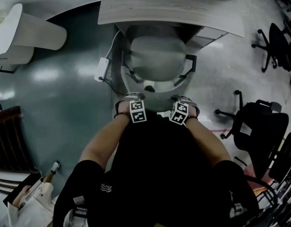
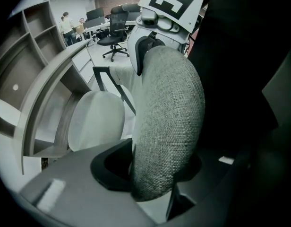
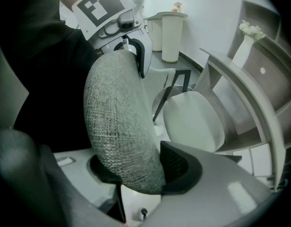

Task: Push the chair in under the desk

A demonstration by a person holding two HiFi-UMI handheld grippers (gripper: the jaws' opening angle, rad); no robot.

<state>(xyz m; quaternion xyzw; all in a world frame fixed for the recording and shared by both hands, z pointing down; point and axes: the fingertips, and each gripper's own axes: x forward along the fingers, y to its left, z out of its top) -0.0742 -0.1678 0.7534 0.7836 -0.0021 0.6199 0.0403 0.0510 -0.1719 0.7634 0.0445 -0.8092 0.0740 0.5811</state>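
The chair (image 1: 157, 65) stood squarely in front of the desk (image 1: 174, 8), its pale grey seat (image 1: 157, 58) facing the desk's curved front edge. The front of the seat lay close to that edge, and most of the seat was out from under it. A dark armrest (image 1: 192, 63) showed at the seat's right side. The backrest (image 2: 169, 122), covered in coarse grey woven fabric, was the part nearest the person.

Both claws sat on the top of that backrest, side by side. The left claw (image 2: 152, 171) stood wide, with the thick padded edge filling the gap between its jaws and the dark pads against the fabric on both sides. The right claw (image 3: 131, 171) held the same edge in the same way, spread wide and closed against the cloth. In the head view, the two marker cubes (image 1: 138, 111) rode just behind the backrest, with the person's bare forearms and black shirt below them.

A white adapter (image 1: 102, 69) with a cable lay on the dark floor (image 1: 65, 103) just left of the chair. Black office chairs (image 1: 259, 126) stood well apart to the right.
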